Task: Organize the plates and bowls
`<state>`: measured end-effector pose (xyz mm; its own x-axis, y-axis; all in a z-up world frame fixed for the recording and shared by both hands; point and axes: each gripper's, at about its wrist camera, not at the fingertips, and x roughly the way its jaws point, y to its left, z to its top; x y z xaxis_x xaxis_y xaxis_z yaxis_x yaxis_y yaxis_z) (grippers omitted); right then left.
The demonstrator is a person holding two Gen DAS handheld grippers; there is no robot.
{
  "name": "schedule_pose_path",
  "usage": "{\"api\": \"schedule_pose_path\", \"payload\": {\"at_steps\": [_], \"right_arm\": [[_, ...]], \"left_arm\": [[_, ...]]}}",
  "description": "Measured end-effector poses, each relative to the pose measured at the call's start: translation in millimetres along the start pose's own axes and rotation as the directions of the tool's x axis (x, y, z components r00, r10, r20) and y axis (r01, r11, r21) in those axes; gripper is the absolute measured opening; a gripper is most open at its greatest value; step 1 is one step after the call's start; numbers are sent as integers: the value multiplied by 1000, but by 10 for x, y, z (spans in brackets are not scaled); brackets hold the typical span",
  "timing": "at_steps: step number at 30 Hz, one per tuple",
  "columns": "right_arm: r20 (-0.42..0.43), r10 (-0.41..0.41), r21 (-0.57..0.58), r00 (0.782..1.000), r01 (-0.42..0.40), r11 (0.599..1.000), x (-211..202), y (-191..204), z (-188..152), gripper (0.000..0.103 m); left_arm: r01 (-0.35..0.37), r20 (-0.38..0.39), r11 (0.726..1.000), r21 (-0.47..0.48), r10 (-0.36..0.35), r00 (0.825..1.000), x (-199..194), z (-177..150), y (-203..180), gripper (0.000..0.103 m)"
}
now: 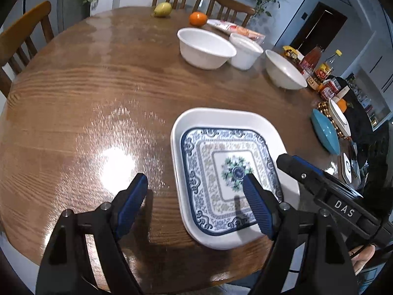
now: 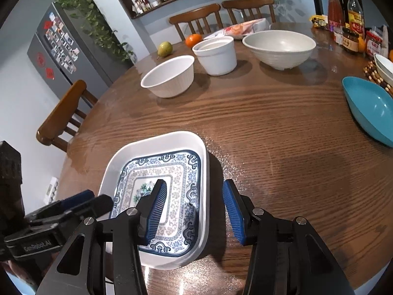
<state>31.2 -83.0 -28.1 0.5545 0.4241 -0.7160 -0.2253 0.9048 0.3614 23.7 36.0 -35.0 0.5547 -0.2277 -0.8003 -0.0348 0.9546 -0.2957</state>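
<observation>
Your left claw [image 1: 196,184] and right claw [image 2: 194,191] both gape empty astride the square white dish [image 2: 203,152], blue-patterned square plate [image 2: 181,167] nested inside, at the round wooden desk [image 2: 270,123] edge. Clip either rim and the stack slides off.

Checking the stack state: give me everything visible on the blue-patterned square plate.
The patterned plate is square with rounded corners, glossy like glazed ceramic or melamine: dark blue scroll border, pale bands, a green-and-blue floral centre. It lies flat, right way up, nested inside the larger white square plate near the wooden table's front edge. It looks whole and holds nothing. One finger of each gripper is over it, left gripper and right gripper; neither clamps it, and contact cannot be judged.
</observation>
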Motion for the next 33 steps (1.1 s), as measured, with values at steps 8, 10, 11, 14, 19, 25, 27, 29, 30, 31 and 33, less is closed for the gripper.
{"api": "schedule_pose_path", "payload": {"at_steps": [8,10,11,14,19,25,27,29,30,31,33], "right_arm": [[-13,26,-15,1000,-26,1000,79,19,-23,49],[-29,48,-10,998,-48,999,121,8,-25,49],[-34,51,-6,998,-52,999,140,-1,-29,49],[-26,38,-13,999,-38,999,180,22,-42,49],[-24,27,3,999,-27,1000,165,-25,-14,49],[19,-28,27,999,27,999,58,-180,49,49],[32,-36,41,999,35,999,22,-243,81,49],[51,-51,58,997,48,997,-30,-330,108,49],[56,-56,62,997,53,997,-44,-358,120,49],[61,-66,67,996,62,996,-62,-393,133,49],[70,-79,80,994,73,994,-95,-467,158,49]], "left_arm": [[59,-46,998,11,-59,997,83,-45,-48,56],[54,-58,998,15,-53,997,115,-48,-75,55],[44,-57,999,22,-43,997,124,-52,-90,55],[30,-57,999,34,-28,998,144,-43,-133,55],[-1,-64,999,49,4,998,193,-10,-210,55],[10,-64,994,106,-3,998,238,62,-432,55],[14,-61,993,118,-7,998,277,93,-504,55],[30,-68,992,125,-22,997,327,131,-583,55],[33,-72,991,132,-24,997,347,142,-623,55],[35,-73,989,141,-25,997,366,152,-670,55],[36,-71,987,157,-25,997,395,174,-763,55]]}}
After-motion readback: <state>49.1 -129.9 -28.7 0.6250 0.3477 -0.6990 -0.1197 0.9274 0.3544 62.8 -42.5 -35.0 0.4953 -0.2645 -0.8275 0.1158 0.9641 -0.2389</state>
